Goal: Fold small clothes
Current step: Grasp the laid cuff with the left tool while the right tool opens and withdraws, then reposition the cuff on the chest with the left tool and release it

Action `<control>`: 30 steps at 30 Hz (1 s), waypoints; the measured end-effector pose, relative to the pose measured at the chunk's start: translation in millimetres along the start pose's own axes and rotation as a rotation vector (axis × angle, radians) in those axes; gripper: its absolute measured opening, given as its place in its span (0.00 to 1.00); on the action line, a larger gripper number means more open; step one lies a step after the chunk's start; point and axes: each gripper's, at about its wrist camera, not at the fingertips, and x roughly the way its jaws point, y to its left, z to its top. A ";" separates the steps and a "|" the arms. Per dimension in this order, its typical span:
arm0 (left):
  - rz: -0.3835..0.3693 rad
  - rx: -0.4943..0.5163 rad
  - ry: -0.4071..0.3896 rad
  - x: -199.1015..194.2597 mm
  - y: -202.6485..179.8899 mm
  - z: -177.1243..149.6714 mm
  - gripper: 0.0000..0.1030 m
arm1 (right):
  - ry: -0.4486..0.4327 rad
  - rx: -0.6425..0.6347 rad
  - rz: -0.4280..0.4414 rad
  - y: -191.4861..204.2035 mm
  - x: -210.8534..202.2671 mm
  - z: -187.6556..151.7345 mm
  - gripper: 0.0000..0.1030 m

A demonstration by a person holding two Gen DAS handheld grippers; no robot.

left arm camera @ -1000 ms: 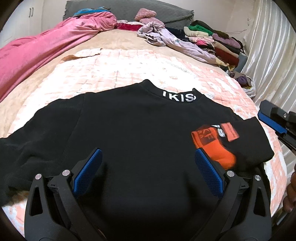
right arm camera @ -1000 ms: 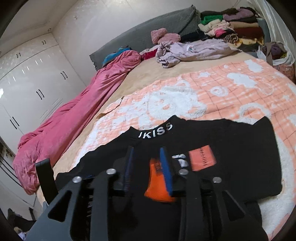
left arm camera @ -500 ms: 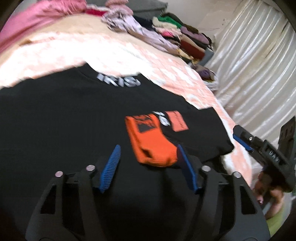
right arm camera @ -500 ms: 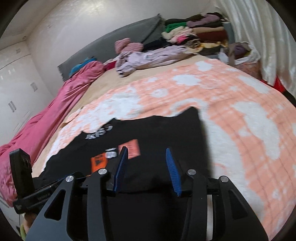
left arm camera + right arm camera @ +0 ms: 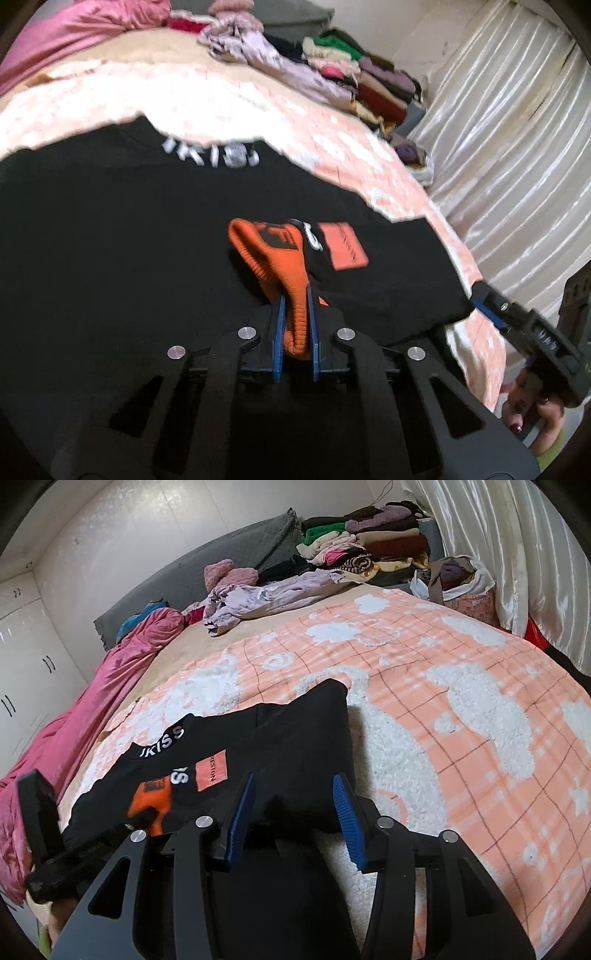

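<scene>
I am at a bed (image 5: pixel 461 709) spread with a peach-and-white checked fleece blanket, in a room with white wardrobe doors (image 5: pixel 33 657) on one side and a pale satin curtain (image 5: pixel 509 155) on the other. At the head of the bed a grey headboard cushion (image 5: pixel 207 557) stands behind a stack of folded clothes (image 5: pixel 369 542), a crumpled lilac garment (image 5: pixel 266 594) and a pink quilt (image 5: pixel 92 701) that runs down the wardrobe side. A black sweatshirt (image 5: pixel 110 236) lies flat on the blanket in front of me, white letters on its collar, an orange patch (image 5: pixel 342 245) on the chest, and one sleeve folded in across the body so that its orange ribbed cuff (image 5: pixel 280 258) lies on the front. My left hand-held gripper (image 5: pixel 294 328) has just closed, and its blue pads now pinch the end of that orange cuff, which rises in a ridge from the fabric toward the jaws. My right hand-held gripper (image 5: pixel 295 816) has its jaws parted, with the pads touching nothing; they stand over the folded edge of the sweatshirt beside the bare blanket, and black fabric lies under and between them. In the left wrist view my right hand (image 5: pixel 532 410) shows at the edge of the bed, fingers wrapped round the tool's handle.
</scene>
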 end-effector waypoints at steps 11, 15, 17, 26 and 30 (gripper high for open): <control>0.177 0.028 -0.201 -78.3 36.5 26.8 0.04 | 0.001 -0.032 0.015 16.2 2.1 1.1 0.42; 0.193 -0.055 -0.156 -85.4 67.1 18.0 0.04 | 0.026 -0.033 0.020 22.5 8.3 -1.6 0.42; 0.225 -0.037 -0.142 -83.7 66.2 16.0 0.04 | 0.035 -0.040 0.017 27.2 10.7 -3.6 0.42; 0.332 -0.005 -0.189 -90.4 76.9 14.7 0.05 | 0.099 -0.154 -0.040 44.3 24.9 -15.6 0.47; 0.322 -0.062 -0.104 -76.4 98.3 13.8 0.06 | 0.144 -0.261 -0.119 54.0 37.5 -28.3 0.56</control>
